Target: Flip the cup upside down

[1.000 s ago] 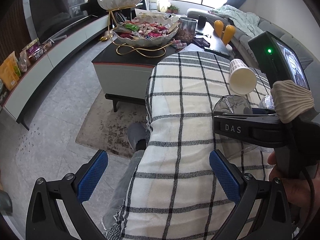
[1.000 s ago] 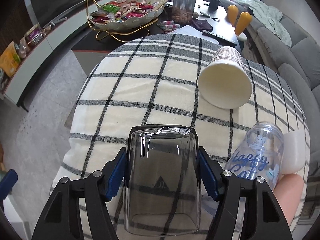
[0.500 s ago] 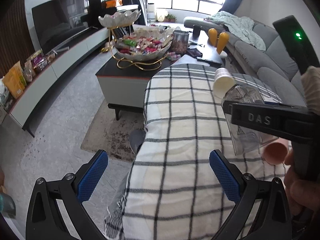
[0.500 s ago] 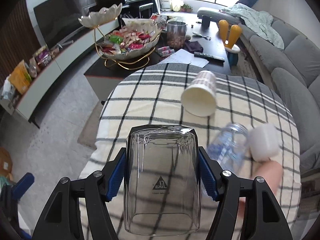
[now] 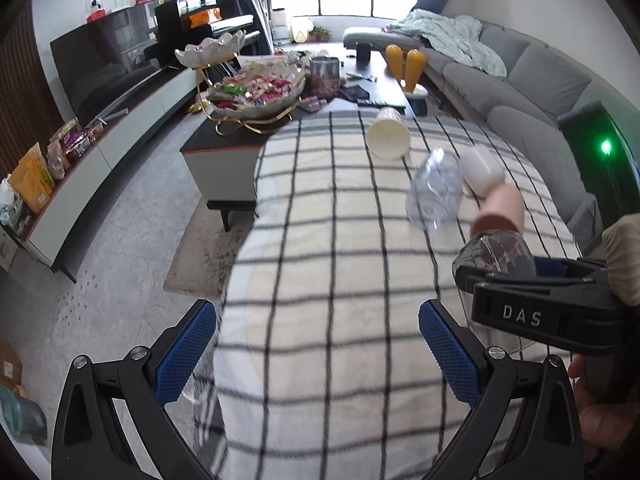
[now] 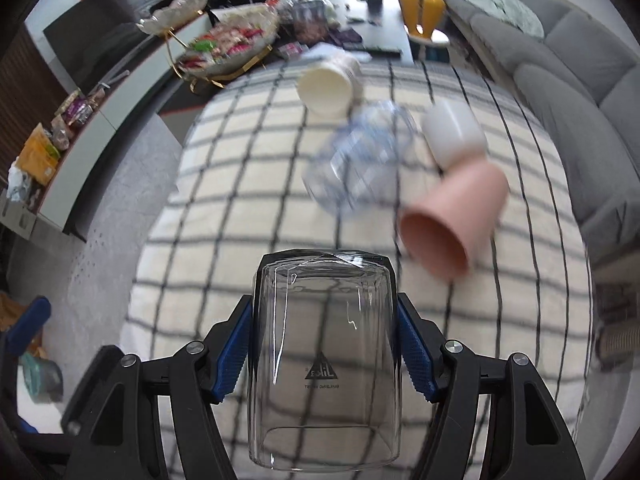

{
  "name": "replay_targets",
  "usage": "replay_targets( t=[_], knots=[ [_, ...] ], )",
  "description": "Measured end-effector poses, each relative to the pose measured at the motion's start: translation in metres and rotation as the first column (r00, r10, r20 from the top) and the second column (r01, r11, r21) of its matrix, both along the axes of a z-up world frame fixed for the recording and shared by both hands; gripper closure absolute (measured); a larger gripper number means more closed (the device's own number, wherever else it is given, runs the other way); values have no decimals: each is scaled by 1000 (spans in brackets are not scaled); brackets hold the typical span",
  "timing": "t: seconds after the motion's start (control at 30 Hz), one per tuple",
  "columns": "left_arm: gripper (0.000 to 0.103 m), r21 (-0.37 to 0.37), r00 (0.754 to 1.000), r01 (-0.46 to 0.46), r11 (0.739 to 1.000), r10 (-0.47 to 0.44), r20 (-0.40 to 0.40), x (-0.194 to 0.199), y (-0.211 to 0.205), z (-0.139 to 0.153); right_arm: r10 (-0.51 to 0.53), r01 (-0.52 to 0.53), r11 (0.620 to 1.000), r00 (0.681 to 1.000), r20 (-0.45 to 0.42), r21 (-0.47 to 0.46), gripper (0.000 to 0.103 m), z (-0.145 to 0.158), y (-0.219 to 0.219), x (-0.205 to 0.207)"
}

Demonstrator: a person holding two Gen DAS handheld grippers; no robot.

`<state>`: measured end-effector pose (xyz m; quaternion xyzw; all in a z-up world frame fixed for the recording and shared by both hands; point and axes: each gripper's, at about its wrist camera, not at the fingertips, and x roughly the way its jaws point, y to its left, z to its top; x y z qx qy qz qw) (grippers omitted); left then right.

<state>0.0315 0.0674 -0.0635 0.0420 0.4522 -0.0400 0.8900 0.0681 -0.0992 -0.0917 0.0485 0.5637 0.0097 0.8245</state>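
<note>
My right gripper is shut on a clear glass cup, held above the checked cloth with its thick base pointing away from me and its mouth toward the camera. In the left wrist view the same cup shows at the right edge, clamped in the right gripper. My left gripper is open and empty, low over the near left part of the cloth.
On the cloth lie a paper cup, a clear plastic bottle, a white cup and a pink cup, all on their sides. A coffee table with a snack bowl stands beyond. A grey sofa is at right.
Both grippers have pulled back and risen, so more of the cloth shows. The right gripper still holds the glass cup; the pink and white cups have come fully into its view.
</note>
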Motion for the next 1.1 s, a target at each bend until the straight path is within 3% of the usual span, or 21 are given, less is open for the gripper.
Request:
replay_targets(
  t=[0.27, 0.43, 0.57, 0.83, 0.93, 1.1],
  knots=[
    [0, 34, 1000, 5, 999, -4, -15, -18, -16, -18, -89, 90, 996, 994, -63, 5, 36, -41, -21, -19],
    [0, 59, 1000, -12, 998, 12, -2, -20, -13, -22, -100, 100, 995, 994, -38, -12, 36, -45, -13, -19],
    [0, 67, 999, -27, 997, 28, -16, -19, -8, -29, -94, 93, 995, 993, -71, -22, 36, -56, -6, -20],
    [0, 69, 999, -26, 997, 28, -24, -23, -9, -28, -85, 84, 996, 995, -59, -14, 32, -48, -4, -22],
    [0, 73, 1000, -22, 997, 23, -15, -24, -14, -20, -84, 84, 996, 996, -3, -3, 24, -32, -12, -29],
    [0, 59, 1000, -7, 998, 7, -12, -23, -28, -7, -126, 124, 992, 990, 67, 34, 24, -1, -37, -37]
  ],
)
